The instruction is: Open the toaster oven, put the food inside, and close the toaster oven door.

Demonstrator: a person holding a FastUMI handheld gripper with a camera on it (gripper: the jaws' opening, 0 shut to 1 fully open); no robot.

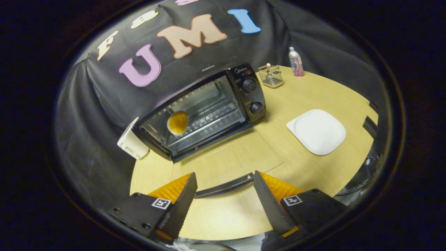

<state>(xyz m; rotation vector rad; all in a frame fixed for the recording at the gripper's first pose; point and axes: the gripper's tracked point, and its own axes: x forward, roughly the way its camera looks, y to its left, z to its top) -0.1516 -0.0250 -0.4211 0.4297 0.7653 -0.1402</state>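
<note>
The black toaster oven stands at the back of the round wooden table, its two knobs on the right side. Its glass door hangs open and lies flat toward me. The dark door handle runs across just ahead of my fingers, between their tips. A round yellow piece of food rests on the wire rack inside, toward the oven's left side. My gripper is open above the door's front edge, holding nothing.
An empty white square plate sits right of the oven. A white cup stands against the oven's left side. Behind it on the right are a wire caddy and a bottle.
</note>
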